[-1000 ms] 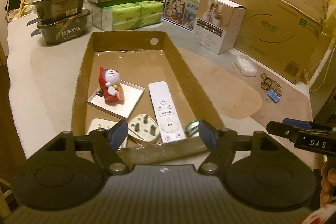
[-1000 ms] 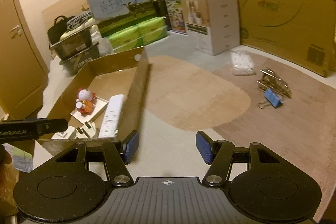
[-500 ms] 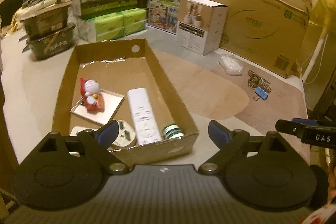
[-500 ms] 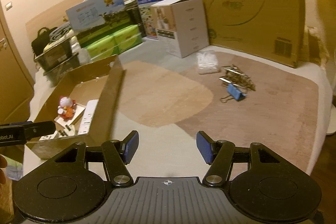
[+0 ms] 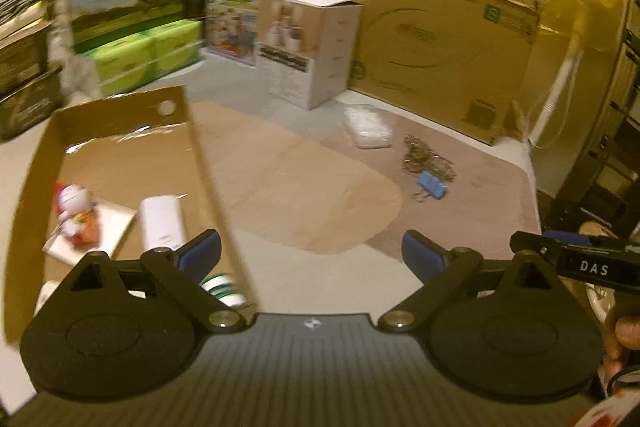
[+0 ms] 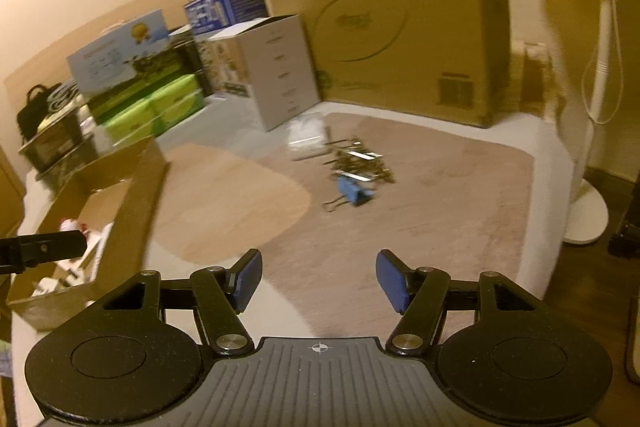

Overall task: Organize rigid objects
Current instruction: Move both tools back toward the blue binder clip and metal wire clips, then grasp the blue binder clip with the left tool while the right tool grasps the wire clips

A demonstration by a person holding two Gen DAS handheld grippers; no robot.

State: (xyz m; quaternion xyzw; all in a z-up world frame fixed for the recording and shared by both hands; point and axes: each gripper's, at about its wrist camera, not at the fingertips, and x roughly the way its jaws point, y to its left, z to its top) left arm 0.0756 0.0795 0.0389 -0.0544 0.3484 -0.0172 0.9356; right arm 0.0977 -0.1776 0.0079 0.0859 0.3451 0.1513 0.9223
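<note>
An open cardboard tray (image 5: 192, 147) lies at the left; inside are a red-and-white toy figure (image 5: 76, 215) on a flat white card (image 5: 108, 227), a white remote (image 5: 162, 223) and a green-and-white roll (image 5: 220, 287). My left gripper (image 5: 310, 257) hangs over the tray's right wall and the bare mat, its jaws opening wide with nothing between them. A blue binder clip (image 6: 352, 189) lies beside a heap of metal clips (image 6: 360, 163) and a clear plastic bag (image 6: 306, 137). My right gripper (image 6: 319, 277) points toward that clip from well short of it, open and opening slightly, empty.
A large cardboard carton (image 5: 440, 27), a white box (image 5: 312, 43), milk cartons and green tissue packs (image 5: 148, 51) line the back. A white fan stand (image 6: 588, 211) rises past the mat's right edge. The brown mat (image 6: 440, 211) spreads around the clips.
Both views have swung to the right: the tray has slid to the left and the clips have come toward the middle. The left jaws have spread much wider.
</note>
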